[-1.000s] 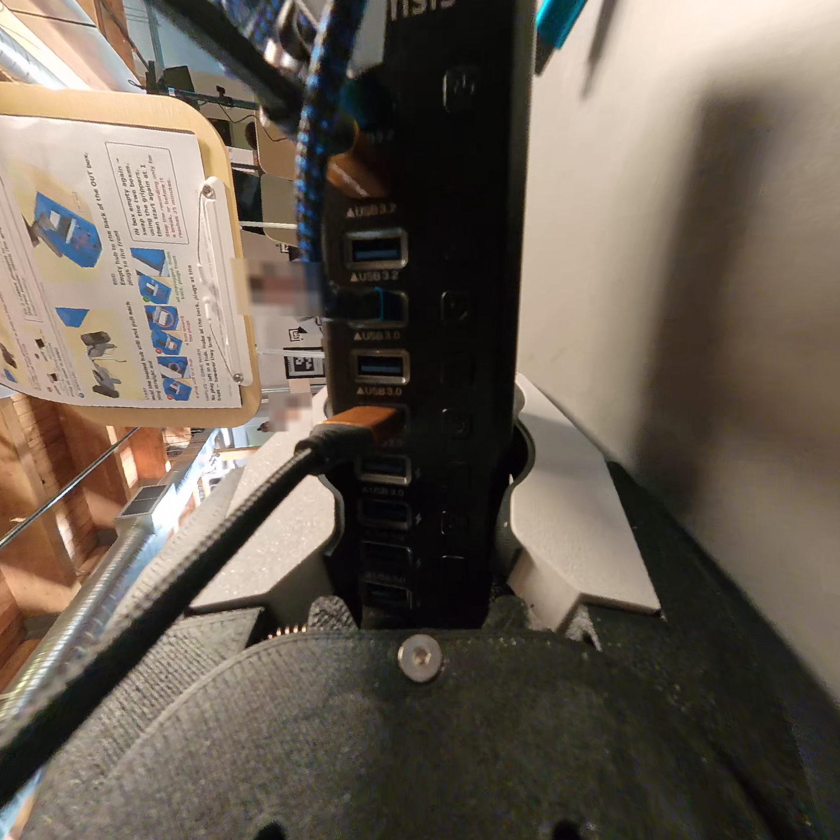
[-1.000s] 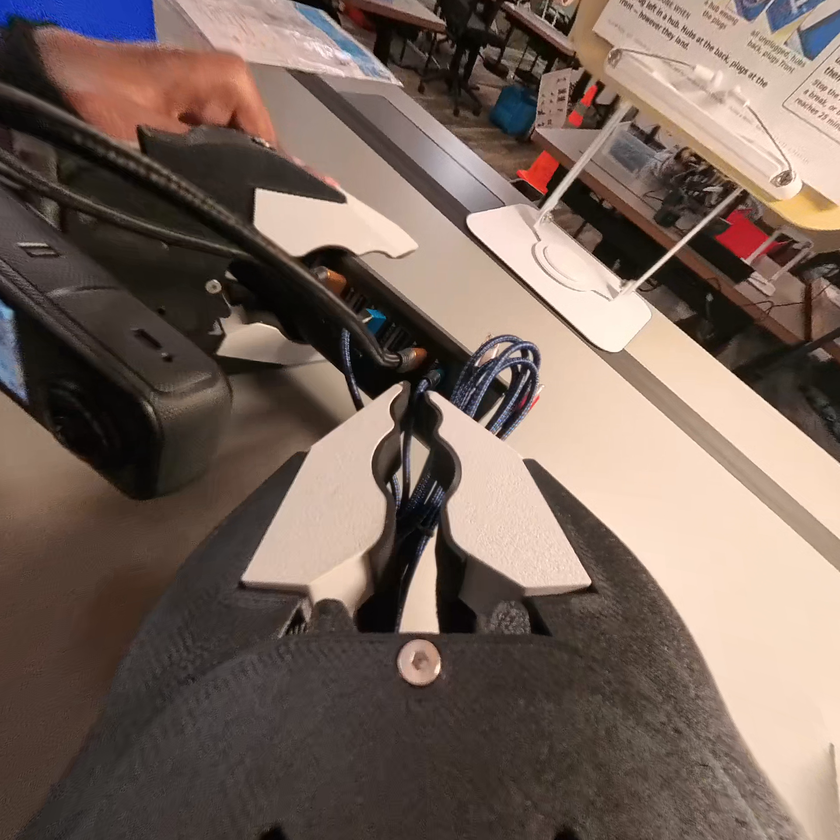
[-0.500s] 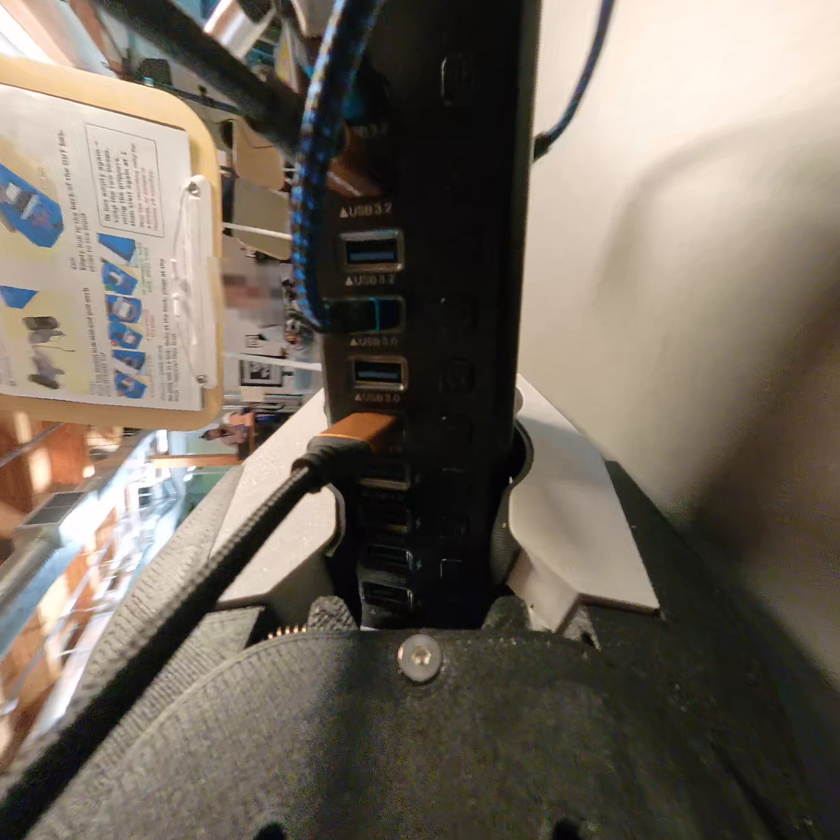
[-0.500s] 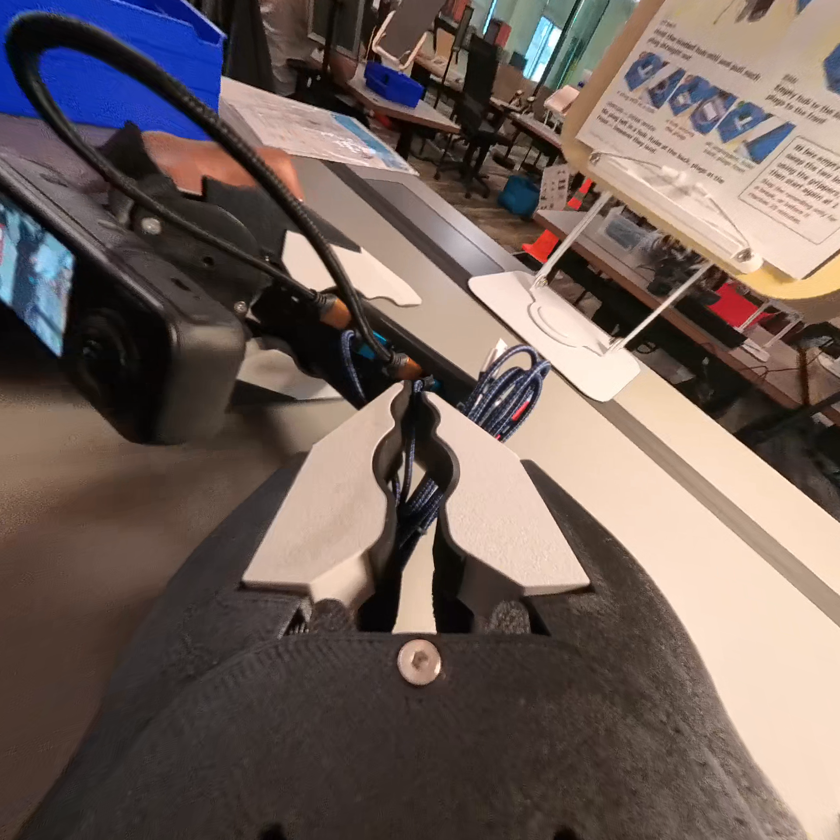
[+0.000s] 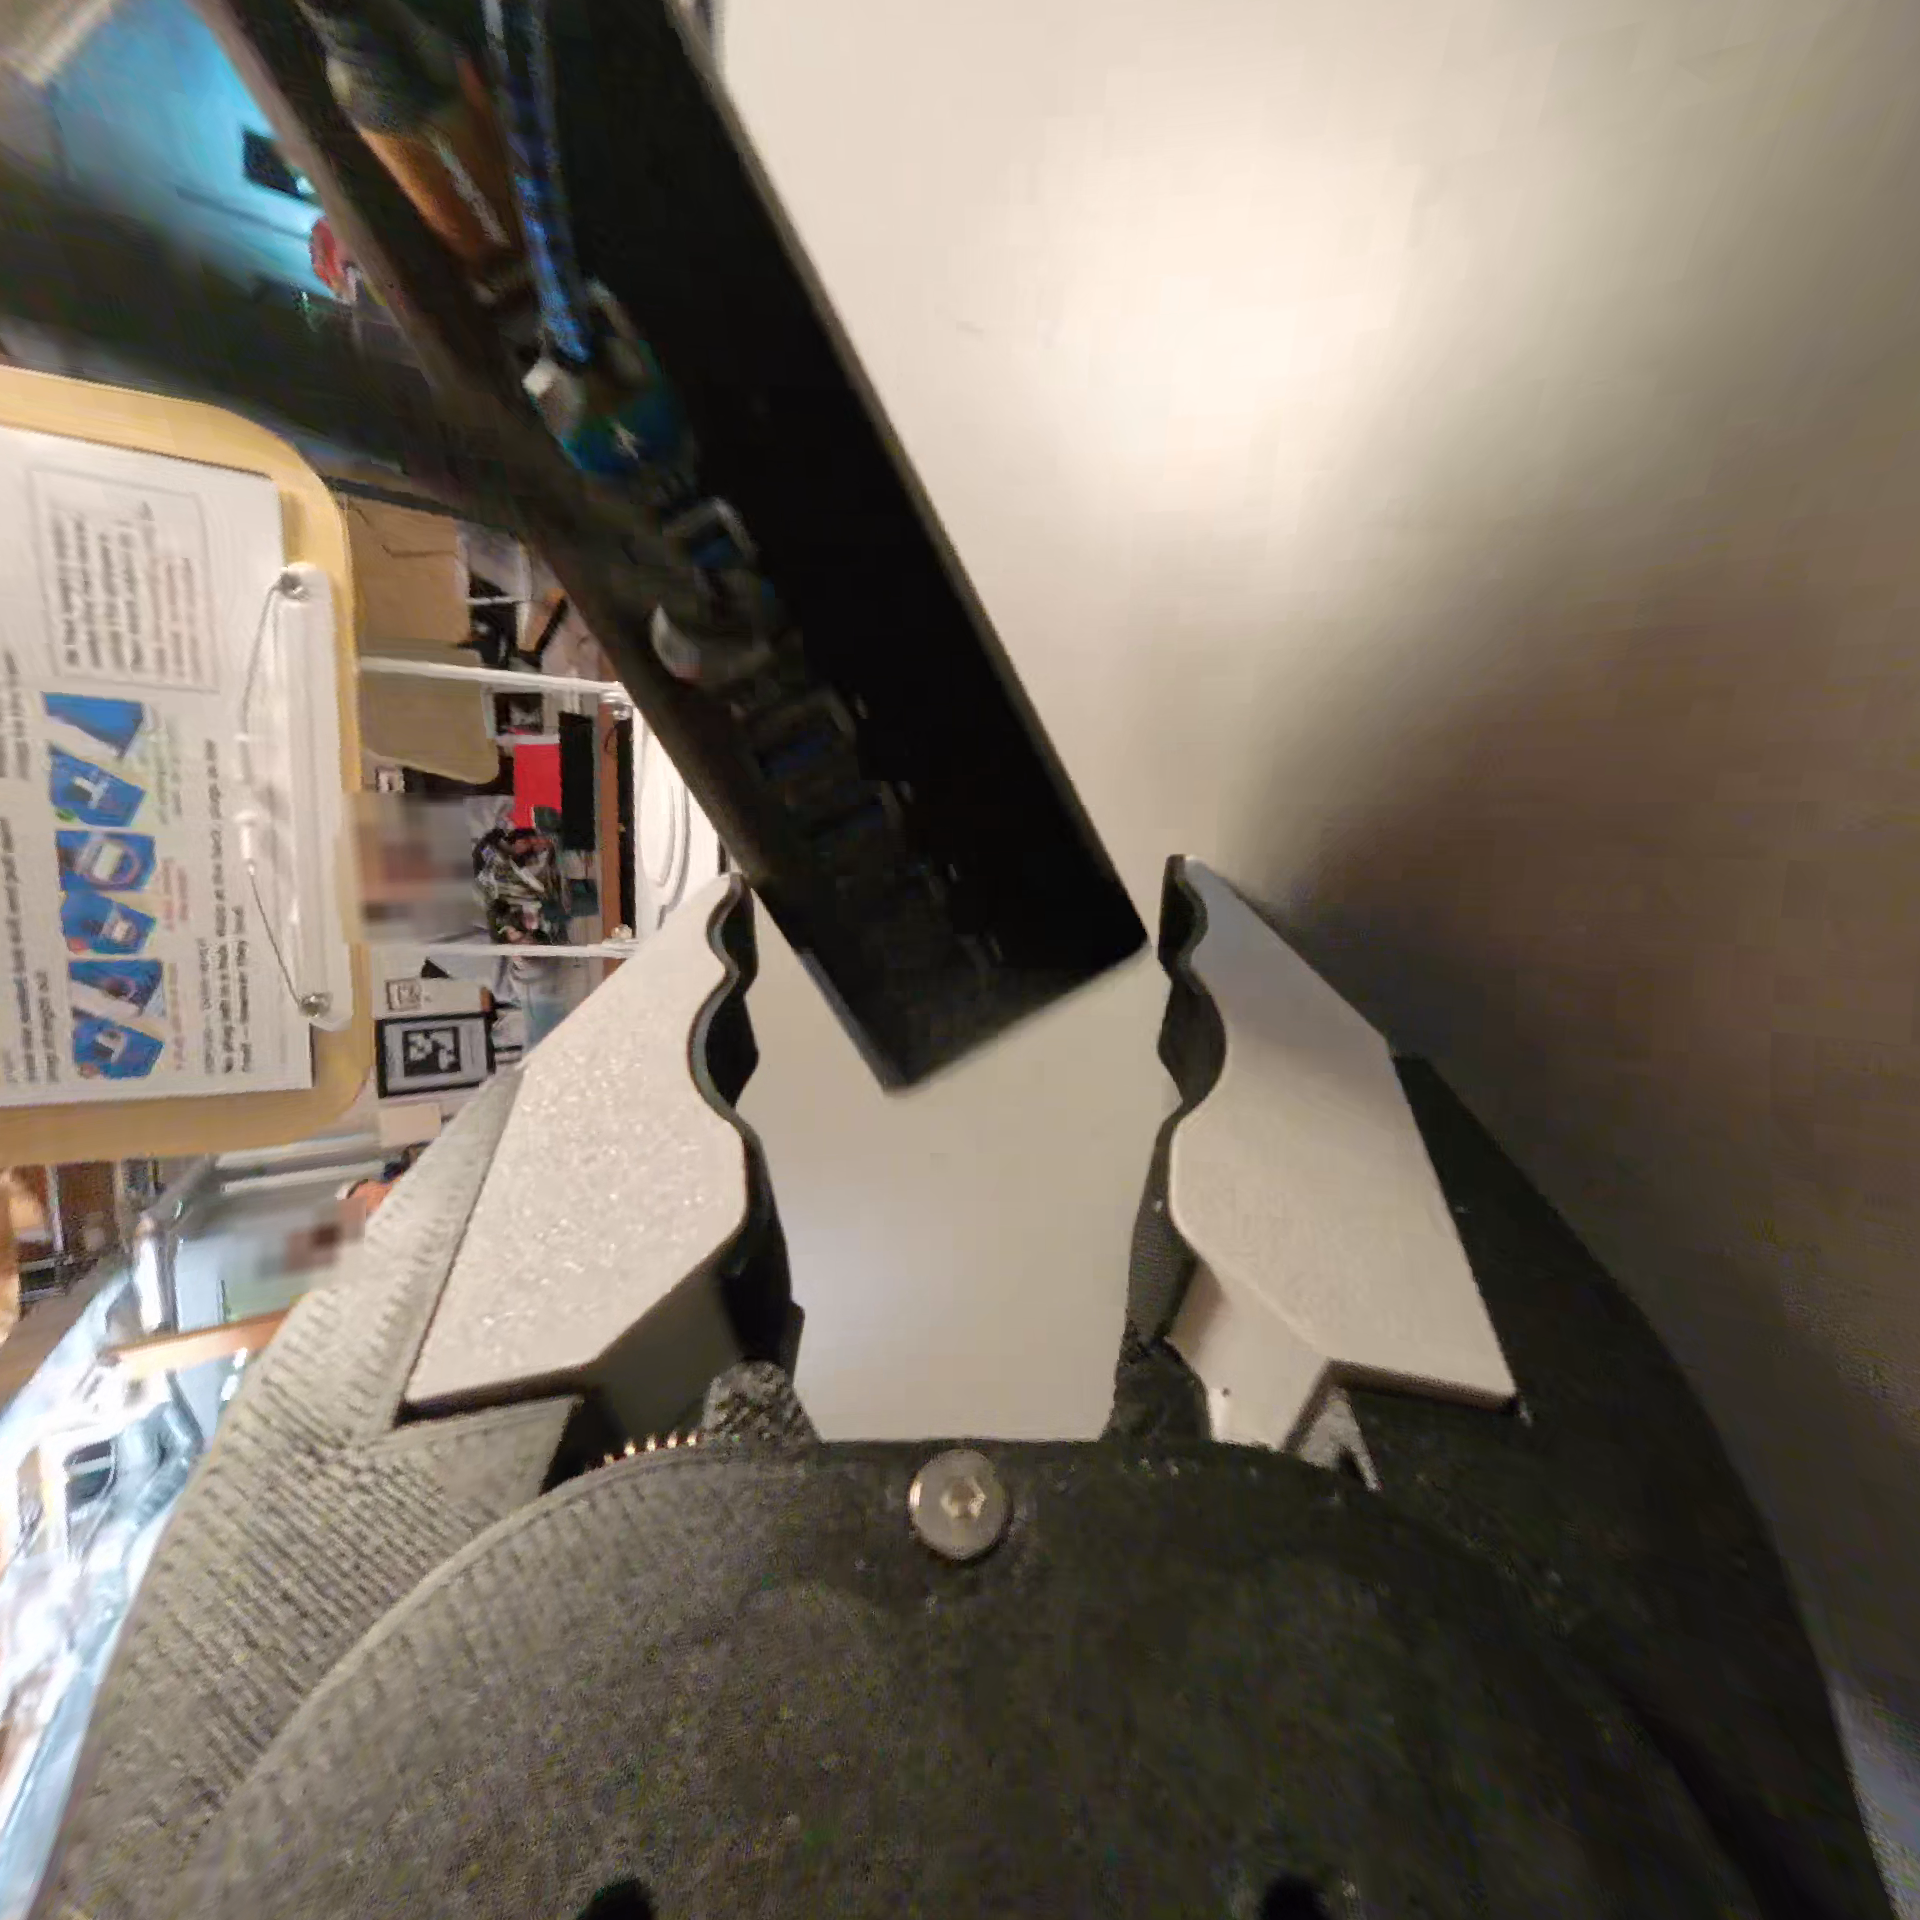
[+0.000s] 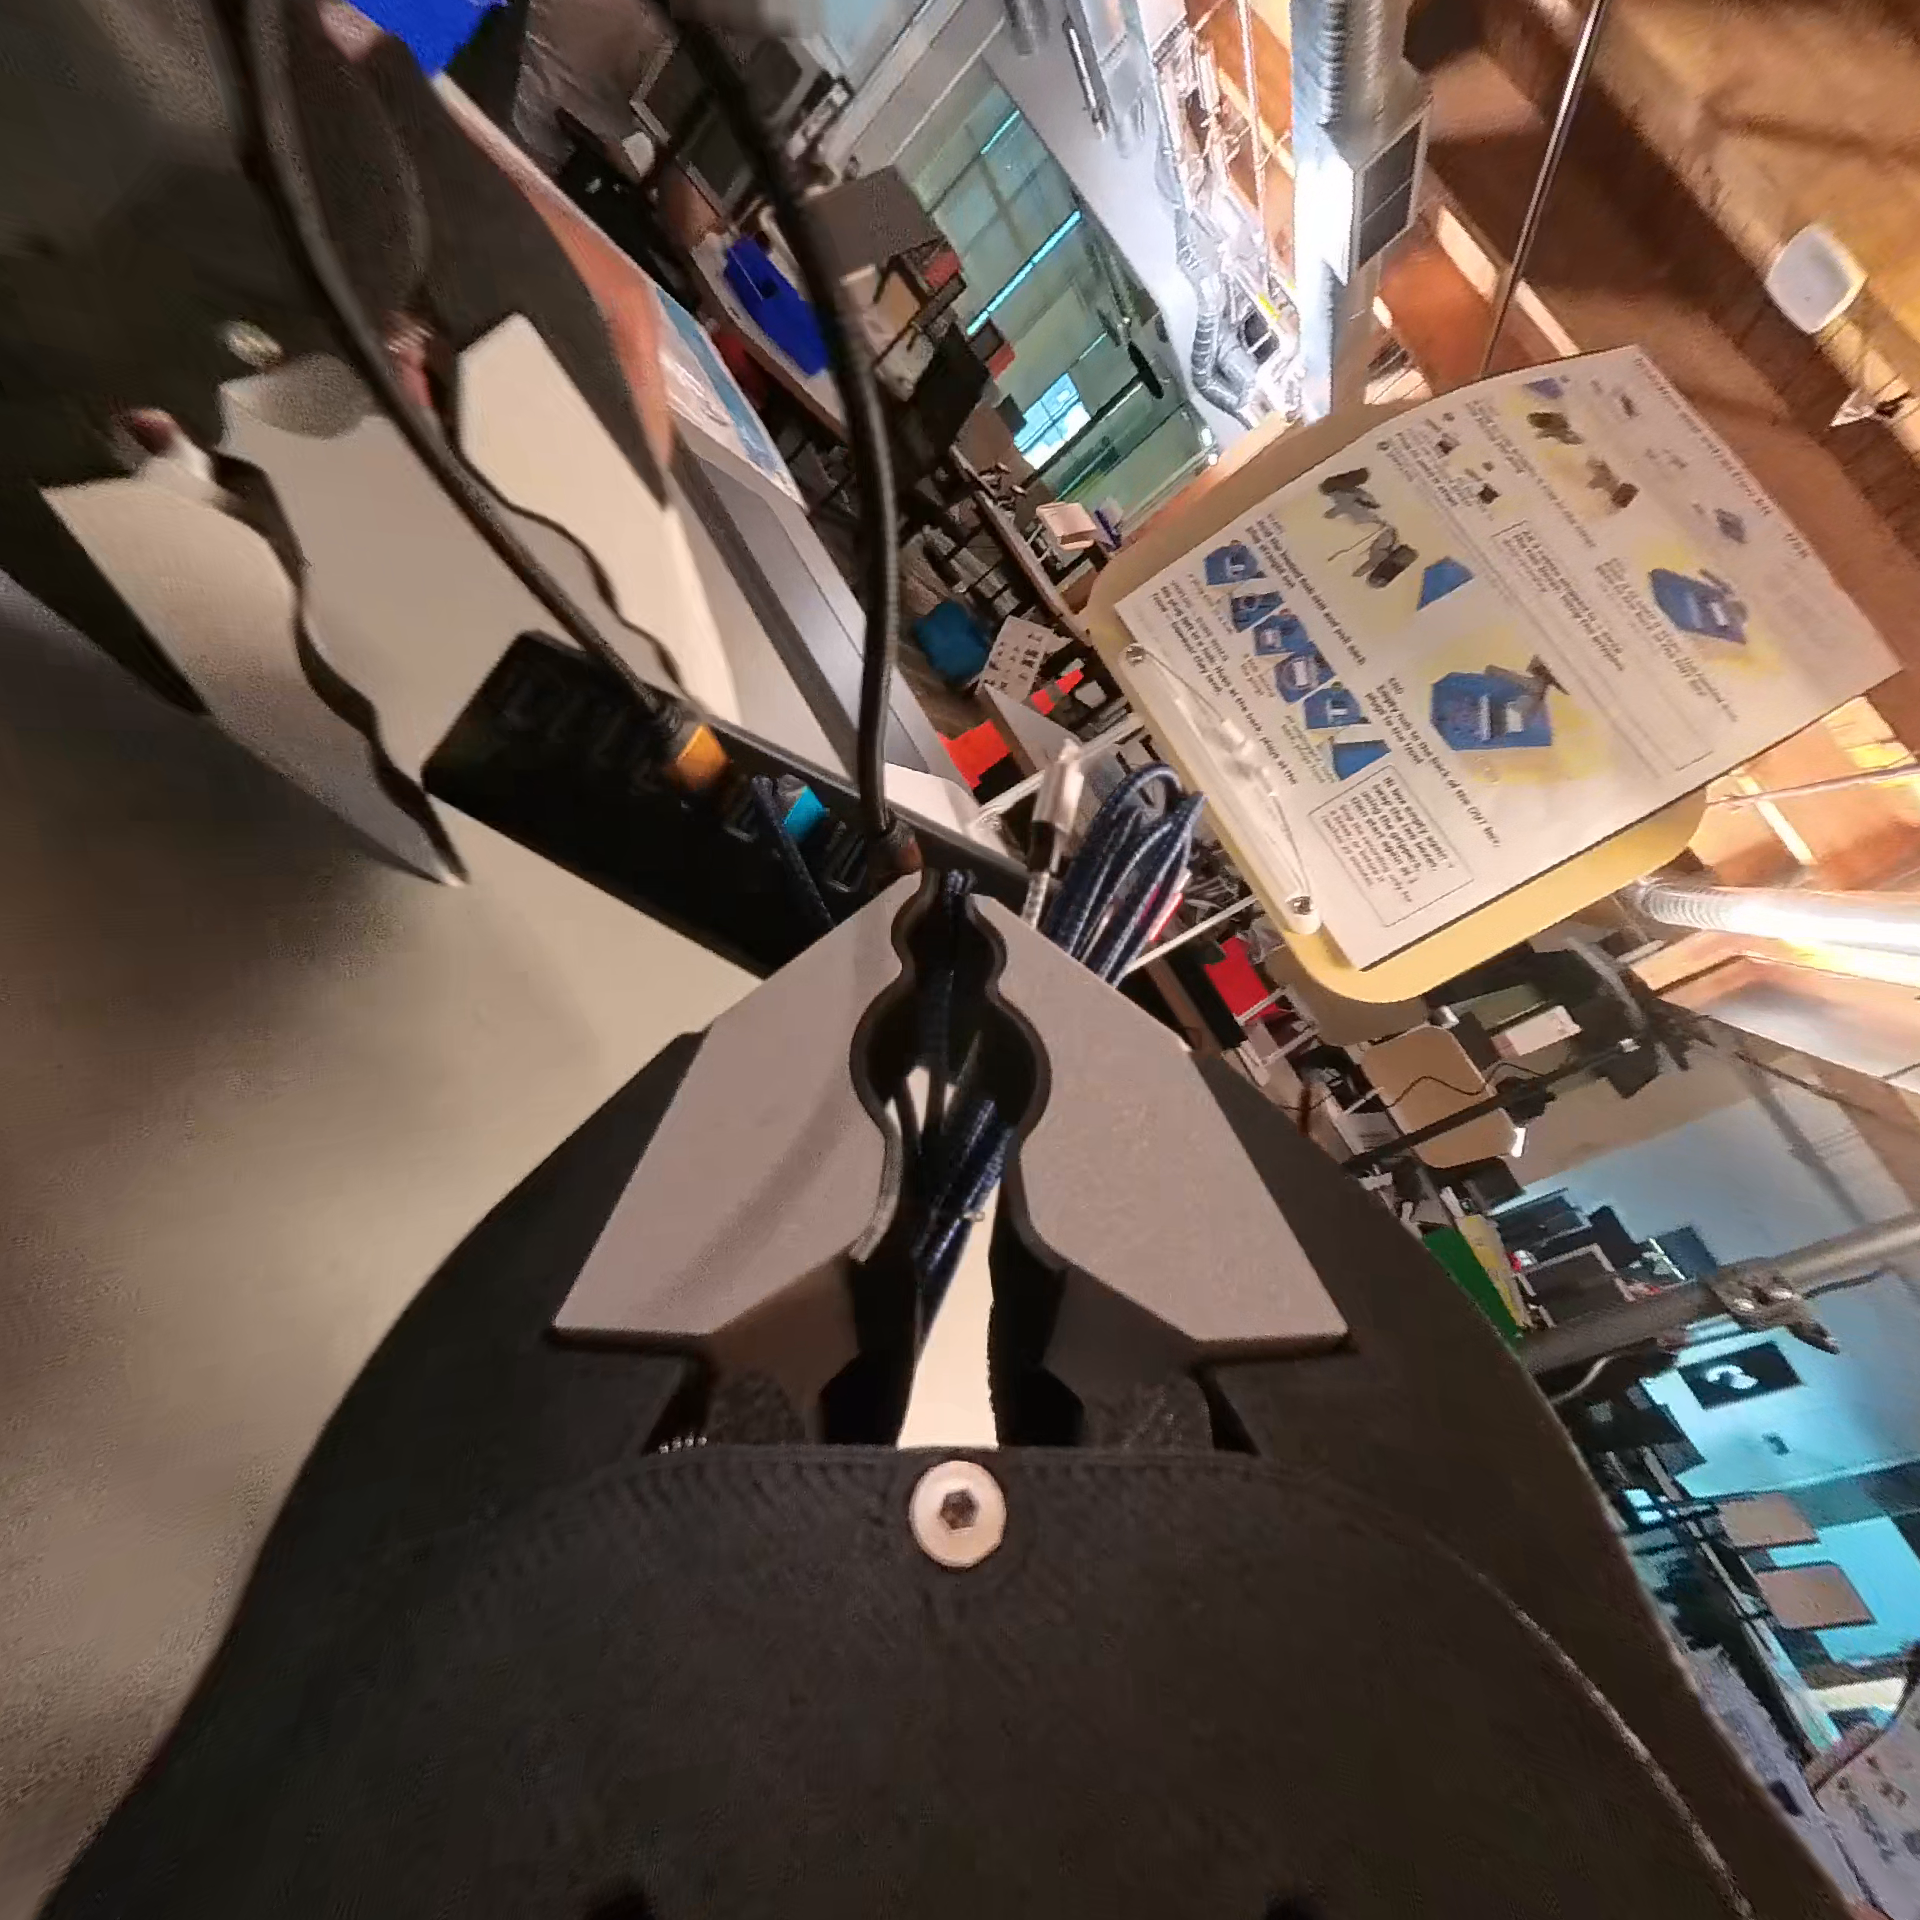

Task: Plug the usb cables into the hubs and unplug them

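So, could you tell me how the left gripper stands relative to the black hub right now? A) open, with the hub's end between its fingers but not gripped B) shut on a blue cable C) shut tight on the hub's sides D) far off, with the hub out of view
A: the left gripper is open, and the hub end sits tilted between its fingers with gaps on both sides.
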`<act>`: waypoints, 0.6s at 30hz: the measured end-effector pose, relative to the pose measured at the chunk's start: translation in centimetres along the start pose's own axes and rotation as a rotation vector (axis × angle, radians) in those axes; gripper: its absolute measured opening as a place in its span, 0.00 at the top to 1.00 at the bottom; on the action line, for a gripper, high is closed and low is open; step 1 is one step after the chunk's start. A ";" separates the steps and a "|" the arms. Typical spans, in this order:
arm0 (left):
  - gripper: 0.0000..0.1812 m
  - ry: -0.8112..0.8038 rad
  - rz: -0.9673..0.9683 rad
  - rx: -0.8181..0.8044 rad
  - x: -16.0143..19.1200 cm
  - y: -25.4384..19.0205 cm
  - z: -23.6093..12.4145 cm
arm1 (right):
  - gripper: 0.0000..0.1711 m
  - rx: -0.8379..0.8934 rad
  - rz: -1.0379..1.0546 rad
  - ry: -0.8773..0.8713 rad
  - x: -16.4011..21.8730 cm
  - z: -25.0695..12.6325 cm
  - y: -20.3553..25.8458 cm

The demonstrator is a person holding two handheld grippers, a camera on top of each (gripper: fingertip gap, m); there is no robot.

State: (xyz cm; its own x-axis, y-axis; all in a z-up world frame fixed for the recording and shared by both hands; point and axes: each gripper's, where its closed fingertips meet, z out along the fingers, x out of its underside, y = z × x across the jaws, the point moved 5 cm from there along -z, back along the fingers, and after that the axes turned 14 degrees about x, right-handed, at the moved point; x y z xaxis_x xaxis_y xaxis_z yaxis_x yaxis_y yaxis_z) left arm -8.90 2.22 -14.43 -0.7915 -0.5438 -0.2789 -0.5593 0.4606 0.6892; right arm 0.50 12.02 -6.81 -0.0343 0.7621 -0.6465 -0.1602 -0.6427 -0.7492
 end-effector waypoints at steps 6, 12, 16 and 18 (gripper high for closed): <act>0.55 -0.136 -0.165 0.216 1.9 -0.7 -1.8 | 1.00 0.049 -0.083 -0.063 -0.2 -0.3 -1.4; 0.56 -0.514 -0.625 0.428 0.6 0.6 -2.4 | 1.00 0.054 -0.117 -0.129 -1.0 -0.8 -1.4; 0.59 -0.668 -0.746 0.474 -1.1 1.6 -2.9 | 1.00 0.052 -0.164 -0.194 -1.8 -1.3 -1.1; 0.61 -0.741 -0.802 0.500 -1.7 2.2 -3.6 | 1.00 0.053 -0.184 -0.209 -2.1 -1.5 -0.9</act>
State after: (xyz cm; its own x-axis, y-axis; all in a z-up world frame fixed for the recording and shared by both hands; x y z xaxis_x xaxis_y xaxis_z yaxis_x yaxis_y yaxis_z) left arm -7.94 1.61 -10.01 -0.0314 -0.3400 -0.9399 -0.8613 0.4863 -0.1471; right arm 2.19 10.92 -5.01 -0.2017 0.8688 -0.4522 -0.2339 -0.4911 -0.8391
